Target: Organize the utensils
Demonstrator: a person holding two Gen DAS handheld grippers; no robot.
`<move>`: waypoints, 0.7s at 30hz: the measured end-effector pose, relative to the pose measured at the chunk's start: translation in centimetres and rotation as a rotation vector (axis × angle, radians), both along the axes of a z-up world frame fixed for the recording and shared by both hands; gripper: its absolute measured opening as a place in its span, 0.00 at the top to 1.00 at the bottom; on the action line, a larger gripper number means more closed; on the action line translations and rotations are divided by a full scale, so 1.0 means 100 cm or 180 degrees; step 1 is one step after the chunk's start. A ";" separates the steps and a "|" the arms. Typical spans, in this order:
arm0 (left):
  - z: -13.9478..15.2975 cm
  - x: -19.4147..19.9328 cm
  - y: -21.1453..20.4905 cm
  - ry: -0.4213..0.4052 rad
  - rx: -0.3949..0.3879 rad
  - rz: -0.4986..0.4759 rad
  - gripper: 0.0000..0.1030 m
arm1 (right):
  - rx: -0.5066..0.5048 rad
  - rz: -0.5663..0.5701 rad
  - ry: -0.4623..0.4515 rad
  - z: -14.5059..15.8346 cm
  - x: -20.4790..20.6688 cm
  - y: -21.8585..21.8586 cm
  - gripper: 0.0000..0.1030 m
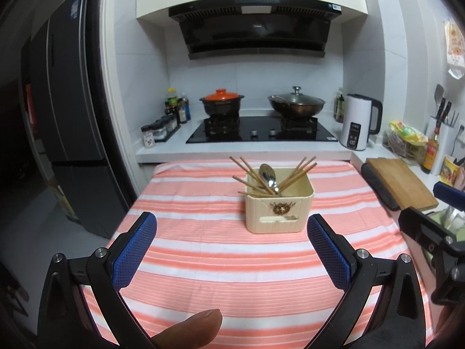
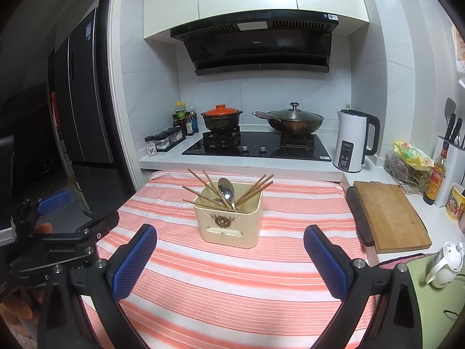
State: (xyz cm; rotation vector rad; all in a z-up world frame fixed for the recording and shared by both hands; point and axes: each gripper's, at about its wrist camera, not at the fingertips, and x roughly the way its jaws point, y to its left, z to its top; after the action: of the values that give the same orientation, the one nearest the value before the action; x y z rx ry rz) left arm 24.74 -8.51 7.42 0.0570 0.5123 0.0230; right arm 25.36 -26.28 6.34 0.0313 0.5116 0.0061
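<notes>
I note both the left hand-held gripper [image 1: 231, 232] and right hand-held gripper [image 2: 230, 242] spread apart and empty, drawn back from the cream holder [image 1: 279, 206] mid-bench [image 1: 189, 250], where chopsticks [image 1: 300, 170] and spoon [image 1: 267, 176] stand leaning, evidently sorted.

The left gripper [image 1: 232, 250] hovers above the striped surface [image 1: 203, 261], fingers [image 1: 136, 247] spread wide, holding nothing. Ahead stands a cream box [image 1: 279, 209] holding chopsticks [image 1: 250, 171] and a spoon [image 1: 268, 176], leaning. The right gripper [image 1: 436, 221] shows at the right edge.
</notes>
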 end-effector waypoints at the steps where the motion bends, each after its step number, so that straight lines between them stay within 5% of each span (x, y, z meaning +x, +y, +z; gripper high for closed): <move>1: 0.000 0.000 0.001 0.0002 0.0007 0.0008 0.00 | -0.0007 0.0011 0.0004 0.000 -0.001 0.001 0.00; 21: -0.005 0.003 0.008 0.0093 0.0011 -0.0030 0.00 | -0.0060 0.0110 0.0079 -0.002 0.001 0.016 0.00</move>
State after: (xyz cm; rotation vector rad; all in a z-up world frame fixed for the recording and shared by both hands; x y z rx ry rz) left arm 25.02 -7.75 6.91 0.0632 0.5412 0.0139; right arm 25.47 -24.66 6.10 0.0039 0.5370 0.0348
